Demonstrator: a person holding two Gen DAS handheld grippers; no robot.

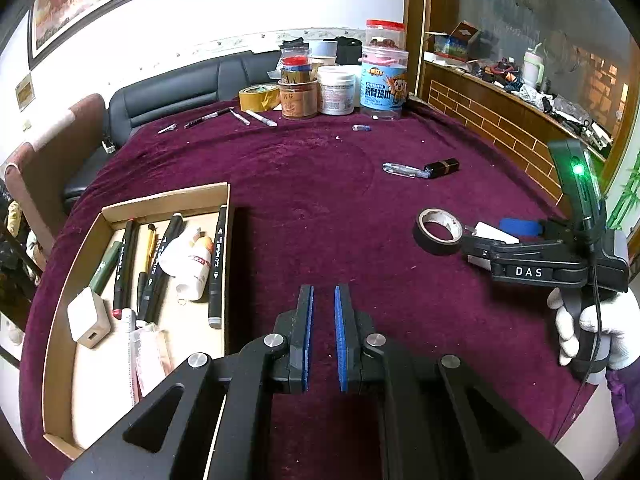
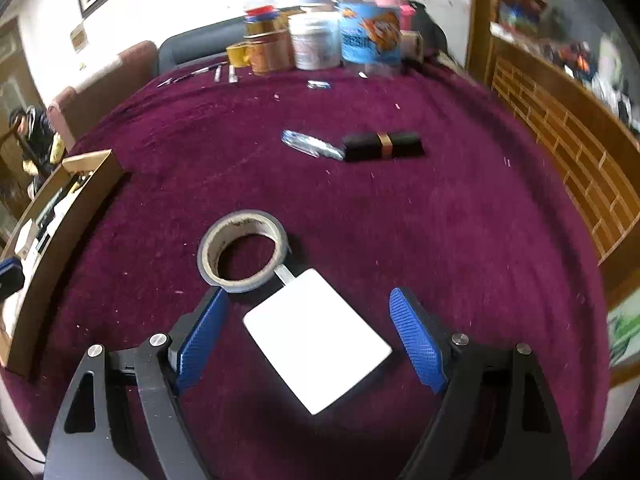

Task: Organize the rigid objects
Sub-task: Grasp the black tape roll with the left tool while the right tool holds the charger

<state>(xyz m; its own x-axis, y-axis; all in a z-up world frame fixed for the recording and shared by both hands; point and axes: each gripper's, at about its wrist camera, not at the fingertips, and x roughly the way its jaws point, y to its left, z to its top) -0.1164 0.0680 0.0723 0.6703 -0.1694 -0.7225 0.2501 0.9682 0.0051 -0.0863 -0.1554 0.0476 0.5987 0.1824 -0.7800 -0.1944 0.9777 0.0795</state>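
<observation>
- A white card [image 2: 317,338] lies flat on the purple-clothed bench [image 2: 460,220] between the wide-open fingers of the right gripper [image 2: 310,344], touching neither pad.
- Its long axis runs diagonally, one short end toward a roll of tape [image 2: 242,251] just beyond it.
- The left gripper [image 1: 323,334], jaws nearly closed and empty, hovers beside the cardboard tray [image 1: 64,280] at the bench's left edge.
- One black case [image 2: 383,145] and one pen [image 2: 312,145] lie mid-bench.

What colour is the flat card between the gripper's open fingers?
The card is plain white, lying on the purple cloth. The right wrist view shows it best.
</observation>
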